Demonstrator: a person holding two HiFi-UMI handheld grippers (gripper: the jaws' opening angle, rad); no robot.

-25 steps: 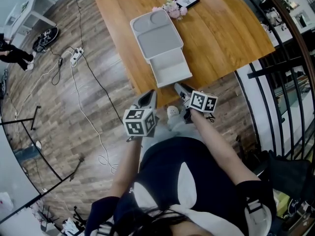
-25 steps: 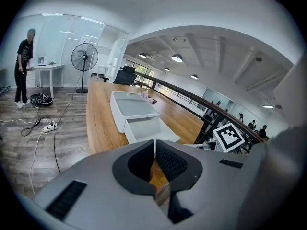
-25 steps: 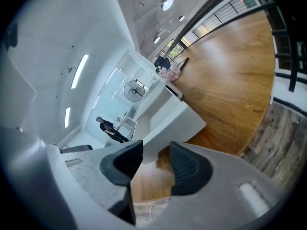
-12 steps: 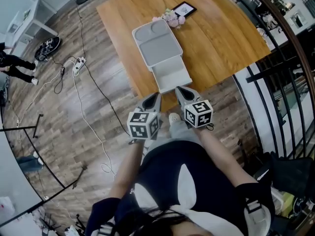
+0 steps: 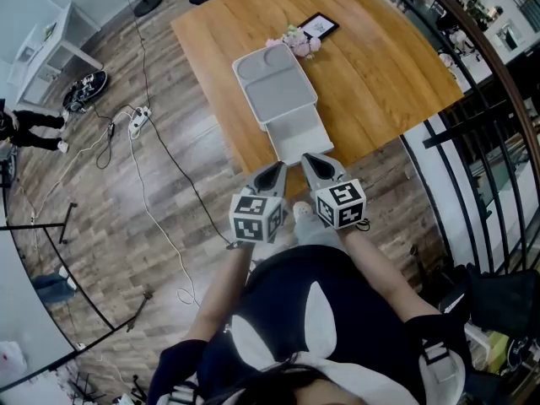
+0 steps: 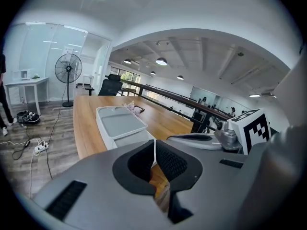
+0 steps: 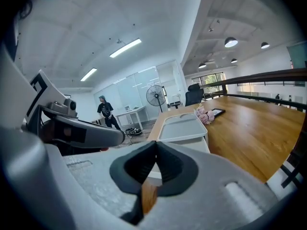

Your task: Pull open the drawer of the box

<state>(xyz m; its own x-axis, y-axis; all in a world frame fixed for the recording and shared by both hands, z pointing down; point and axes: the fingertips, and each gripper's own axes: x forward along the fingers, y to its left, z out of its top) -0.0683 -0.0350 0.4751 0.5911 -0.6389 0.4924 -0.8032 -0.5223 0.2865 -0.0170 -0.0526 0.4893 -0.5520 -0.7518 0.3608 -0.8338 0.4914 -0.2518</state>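
drawer open, just above jaws, axis up-frame | right gripper nearer, closed, empty | left gripper closed, empty

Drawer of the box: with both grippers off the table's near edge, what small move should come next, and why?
Likely just lowering both grippers to rest. The drawer already stands pulled out of the box, and the left gripper and right gripper are both shut on nothing, clear of it, so no more pulling seems needed.
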